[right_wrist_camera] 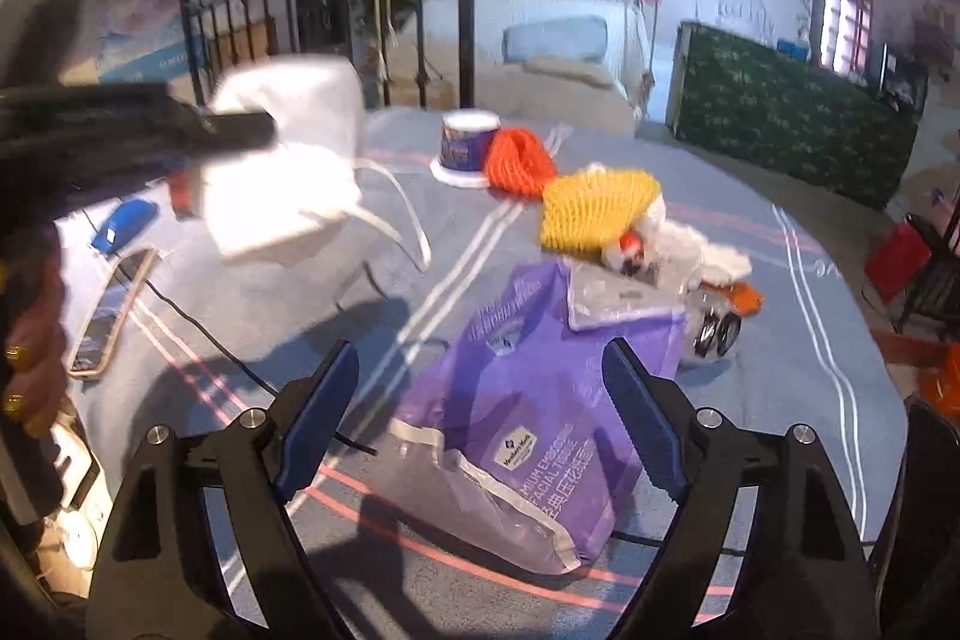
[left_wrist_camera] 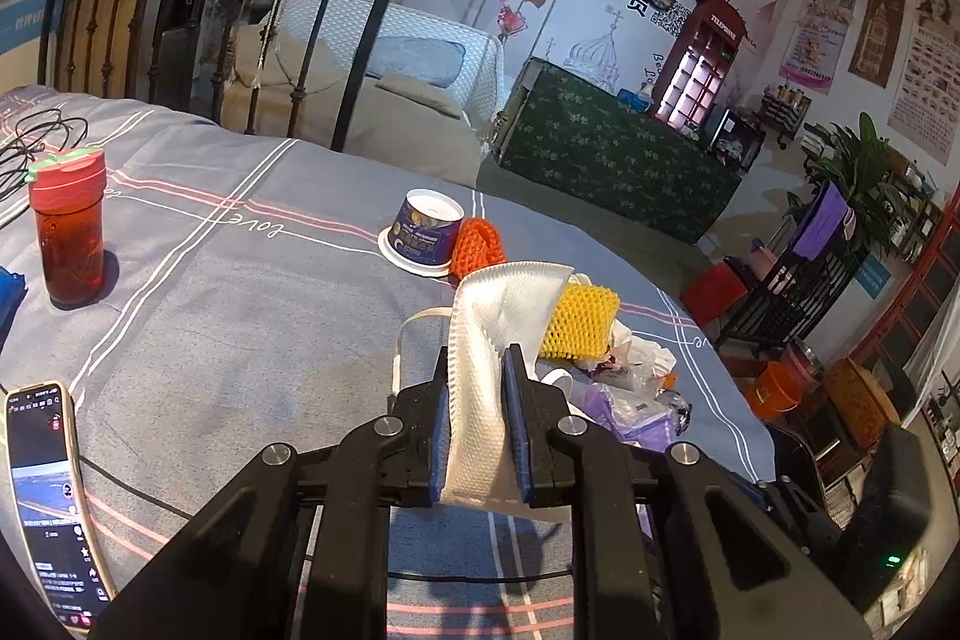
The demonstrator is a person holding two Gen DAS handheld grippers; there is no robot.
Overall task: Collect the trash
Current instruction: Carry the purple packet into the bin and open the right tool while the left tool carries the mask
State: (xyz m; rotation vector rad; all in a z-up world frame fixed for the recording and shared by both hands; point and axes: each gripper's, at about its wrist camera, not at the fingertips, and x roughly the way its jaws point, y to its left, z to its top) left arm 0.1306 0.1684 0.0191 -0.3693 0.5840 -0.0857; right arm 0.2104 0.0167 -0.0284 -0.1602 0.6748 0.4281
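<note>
My left hand-held gripper [left_wrist_camera: 477,376] is clamped on a white face mask [left_wrist_camera: 492,340], lifted above the bed [left_wrist_camera: 240,316]. Toward the bed's right edge lies the trash: yellow foam net [right_wrist_camera: 597,208] and purple tissue pack [right_wrist_camera: 528,400], which my wide-open, empty right hand-held gripper [right_wrist_camera: 480,400] straddles.

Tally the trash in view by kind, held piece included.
Face mask, held in the left gripper: 1
Foam nets, orange and yellow: 2
Cup: 1
Purple tissue bag, under the open right gripper: 1
Crumpled wrappers: count unclear
Total: 5 clear pieces
</note>
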